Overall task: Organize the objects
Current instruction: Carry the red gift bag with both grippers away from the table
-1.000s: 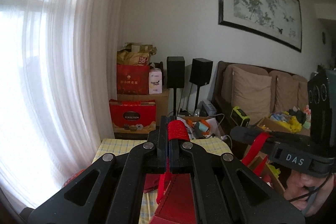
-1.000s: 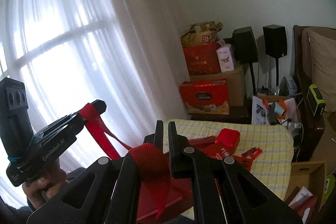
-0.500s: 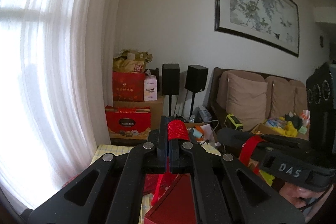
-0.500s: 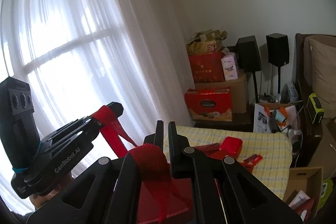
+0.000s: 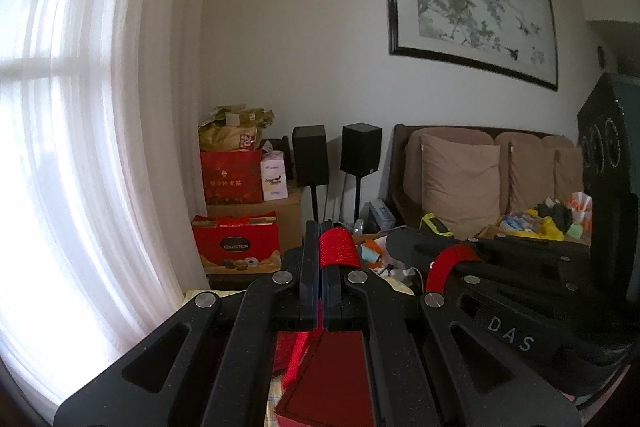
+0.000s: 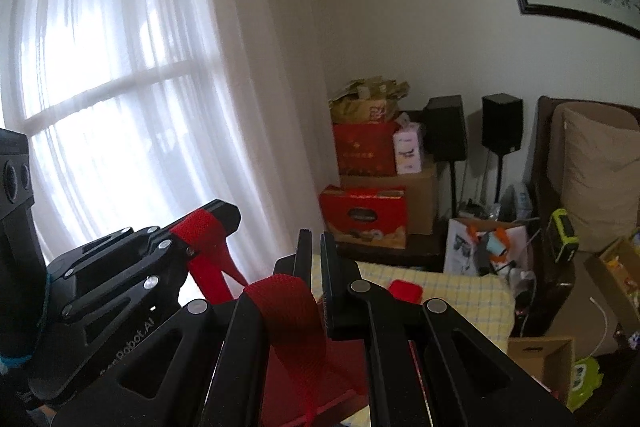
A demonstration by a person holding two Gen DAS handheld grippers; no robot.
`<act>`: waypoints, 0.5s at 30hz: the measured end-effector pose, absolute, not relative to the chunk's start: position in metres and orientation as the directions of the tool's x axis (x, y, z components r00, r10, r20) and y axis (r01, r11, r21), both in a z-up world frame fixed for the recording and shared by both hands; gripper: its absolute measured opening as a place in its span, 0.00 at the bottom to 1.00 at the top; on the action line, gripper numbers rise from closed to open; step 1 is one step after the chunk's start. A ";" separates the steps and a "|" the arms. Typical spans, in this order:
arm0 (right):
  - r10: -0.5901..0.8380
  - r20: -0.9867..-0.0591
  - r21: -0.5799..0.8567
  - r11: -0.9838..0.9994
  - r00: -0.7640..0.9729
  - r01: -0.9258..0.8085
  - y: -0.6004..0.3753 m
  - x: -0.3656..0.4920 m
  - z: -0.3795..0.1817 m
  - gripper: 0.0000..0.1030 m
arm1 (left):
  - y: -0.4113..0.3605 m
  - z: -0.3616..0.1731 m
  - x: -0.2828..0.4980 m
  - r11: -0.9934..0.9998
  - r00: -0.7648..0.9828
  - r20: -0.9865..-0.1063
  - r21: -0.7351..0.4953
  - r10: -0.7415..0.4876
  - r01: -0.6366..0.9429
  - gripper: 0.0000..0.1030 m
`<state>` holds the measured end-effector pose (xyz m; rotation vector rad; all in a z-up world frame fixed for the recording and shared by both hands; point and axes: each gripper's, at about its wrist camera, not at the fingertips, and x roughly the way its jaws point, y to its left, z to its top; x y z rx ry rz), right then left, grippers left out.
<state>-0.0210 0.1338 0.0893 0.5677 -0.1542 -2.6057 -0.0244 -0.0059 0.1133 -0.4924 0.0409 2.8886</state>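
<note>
Sheer curtains (image 6: 132, 99) over bright window, left. Pale wall carries framed ink painting (image 5: 472, 11). Two black speakers (image 5: 336, 155) beside brown sofa (image 5: 480, 171), possibly leather.

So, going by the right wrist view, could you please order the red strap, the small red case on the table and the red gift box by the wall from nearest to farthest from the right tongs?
1. Red strap: pinched in the right tongs.
2. Small red case: on the checked table, just right.
3. Red gift box: beyond the table, by the wall.
</note>
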 end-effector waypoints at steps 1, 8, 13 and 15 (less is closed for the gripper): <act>-0.462 -0.367 0.201 -0.887 -0.807 0.416 0.134 -0.022 0.091 0.04 | -0.004 0.116 -0.024 -0.978 -0.922 -0.333 -0.003 0.199 -0.211 0.01; -0.420 -0.379 0.176 -0.907 -0.824 0.382 0.137 -0.020 0.096 0.04 | 0.008 0.129 -0.021 -0.978 -0.921 -0.340 0.010 0.192 -0.208 0.00; -0.370 -0.375 0.150 -0.929 -0.850 0.339 0.140 -0.012 0.102 0.03 | 0.012 0.134 -0.014 -0.980 -0.925 -0.334 0.010 0.182 -0.197 0.01; -0.358 -0.370 0.145 -0.934 -0.857 0.328 0.142 -0.009 0.106 0.03 | 0.011 0.136 -0.011 -0.980 -0.923 -0.335 0.001 0.188 -0.199 0.00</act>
